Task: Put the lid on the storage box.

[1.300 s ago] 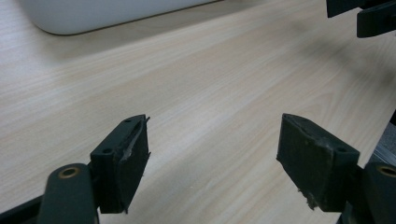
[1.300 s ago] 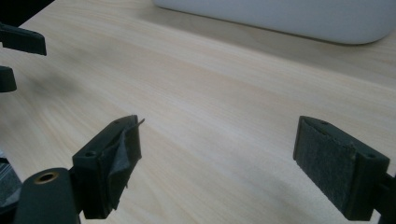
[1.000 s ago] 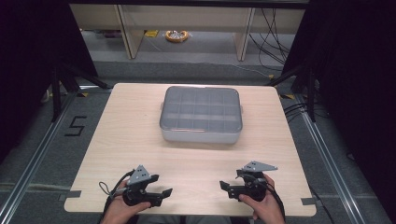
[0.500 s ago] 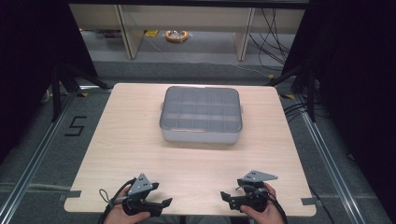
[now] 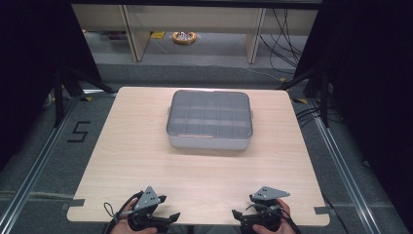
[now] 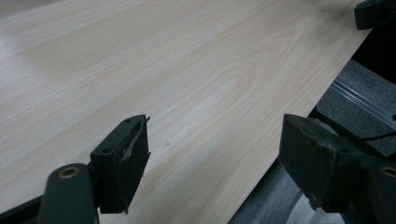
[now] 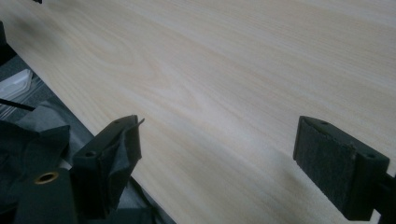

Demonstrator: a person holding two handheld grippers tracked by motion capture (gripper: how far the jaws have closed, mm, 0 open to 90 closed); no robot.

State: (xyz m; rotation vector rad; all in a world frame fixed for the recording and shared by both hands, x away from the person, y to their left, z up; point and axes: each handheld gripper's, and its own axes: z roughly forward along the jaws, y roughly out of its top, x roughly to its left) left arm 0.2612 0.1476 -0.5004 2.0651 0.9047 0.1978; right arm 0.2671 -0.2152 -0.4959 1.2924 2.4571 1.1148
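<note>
I hold both grippers, left (image 5: pixel 168 217) and right (image 5: pixel 237 214), gaping and empty at the table (image 5: pixel 146 161) edge (probably resting), well short of the box (image 5: pixel 209 119).

We see both hands drawn back toward the near edge of the pale wooden counter (image 5: pixel 146 165): the left gripper (image 5: pixel 163 214) and right gripper (image 5: pixel 243 217) now sit nearer than before.

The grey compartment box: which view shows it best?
The high view: the grey compartment box sits whole mid-table, its lid closed. Both gripper views look across bare table near the person's edge, without it.
</note>
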